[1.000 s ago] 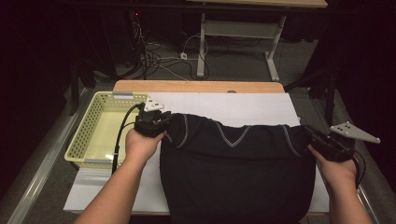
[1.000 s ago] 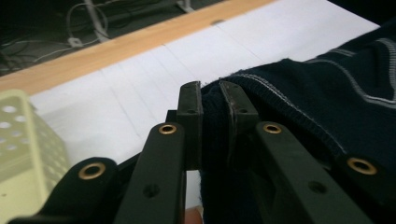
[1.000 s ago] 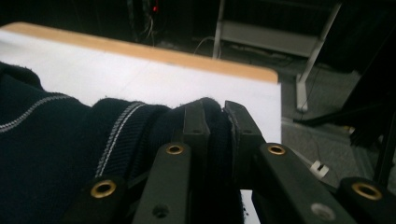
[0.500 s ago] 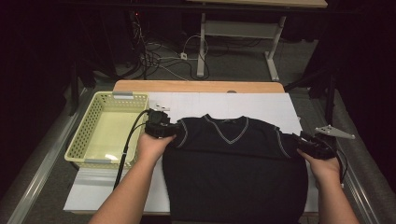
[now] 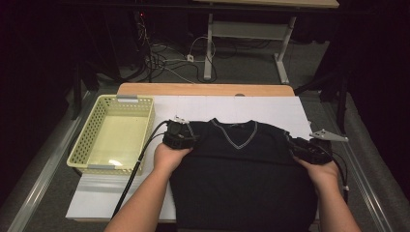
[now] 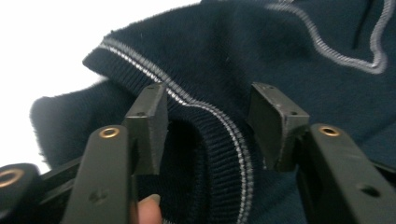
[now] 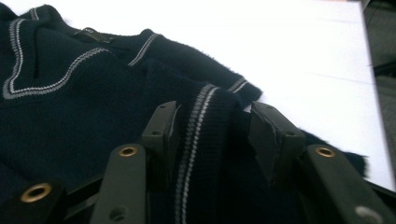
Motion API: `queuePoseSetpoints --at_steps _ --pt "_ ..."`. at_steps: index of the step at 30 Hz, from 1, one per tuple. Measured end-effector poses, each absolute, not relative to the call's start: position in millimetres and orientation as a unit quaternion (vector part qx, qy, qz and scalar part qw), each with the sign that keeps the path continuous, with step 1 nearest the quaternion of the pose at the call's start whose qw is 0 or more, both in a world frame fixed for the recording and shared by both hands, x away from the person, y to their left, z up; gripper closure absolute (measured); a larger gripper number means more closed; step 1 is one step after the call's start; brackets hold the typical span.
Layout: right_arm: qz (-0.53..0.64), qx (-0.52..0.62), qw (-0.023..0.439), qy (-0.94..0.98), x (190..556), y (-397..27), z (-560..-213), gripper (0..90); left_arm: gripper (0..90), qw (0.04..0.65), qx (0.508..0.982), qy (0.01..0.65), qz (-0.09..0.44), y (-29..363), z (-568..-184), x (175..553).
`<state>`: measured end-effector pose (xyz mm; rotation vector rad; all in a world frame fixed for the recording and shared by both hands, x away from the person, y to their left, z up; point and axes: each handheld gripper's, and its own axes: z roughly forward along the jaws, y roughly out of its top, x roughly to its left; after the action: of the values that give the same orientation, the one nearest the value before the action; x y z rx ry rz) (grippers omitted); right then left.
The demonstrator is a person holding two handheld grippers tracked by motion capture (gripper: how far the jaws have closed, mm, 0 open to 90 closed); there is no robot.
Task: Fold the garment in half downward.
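Dark V-neck sweater (image 5: 241,179) spread flat on the white table (image 5: 270,108), collar toward twelve o'clock — left gripper (image 5: 180,135) at its nine-o'clock shoulder, right gripper (image 5: 309,151) at three o'clock, both just opening, jaws parted with the striped armhole trim (image 6: 210,140) loose between them — yellow basket (image 5: 113,137) off at nine.

Matt ribbed knit sweater (image 5: 241,169)

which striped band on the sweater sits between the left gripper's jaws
The armhole band at the person's left shoulder of the dark sweater, a ribbed edge with one pale stripe. It is not the V-neck trim, which lies farther off, toward the middle.
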<state>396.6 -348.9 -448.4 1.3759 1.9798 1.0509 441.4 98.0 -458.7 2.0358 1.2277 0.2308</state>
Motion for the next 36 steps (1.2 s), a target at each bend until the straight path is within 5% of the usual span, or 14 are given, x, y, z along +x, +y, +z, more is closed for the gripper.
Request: queuePoseSetpoints --at_steps 4,8,18,27,36 --pt "0.370 0.517 0.237 0.735 406.1 -343.4 -451.1 57.3 67.8 0.357 0.790 0.490 0.089 96.0 -462.7 444.1" --pt "0.357 0.503 0.243 0.749 409.1 -337.1 -449.9 83.8 80.2 0.361 0.796 0.473 0.110 94.9 -458.6 441.4" --pt "0.398 0.467 0.298 0.731 371.3 -344.2 -424.4 86.3 80.3 0.454 0.774 0.414 0.153 118.1 -425.4 400.4" --pt "0.406 0.453 0.311 0.730 320.3 -349.6 -436.8 86.2 80.0 0.443 0.799 0.381 0.143 135.8 -454.0 349.9" --pt "0.387 0.468 0.293 0.738 308.6 -349.0 -459.9 84.6 74.5 0.426 0.809 0.388 0.119 134.5 -476.0 345.2"
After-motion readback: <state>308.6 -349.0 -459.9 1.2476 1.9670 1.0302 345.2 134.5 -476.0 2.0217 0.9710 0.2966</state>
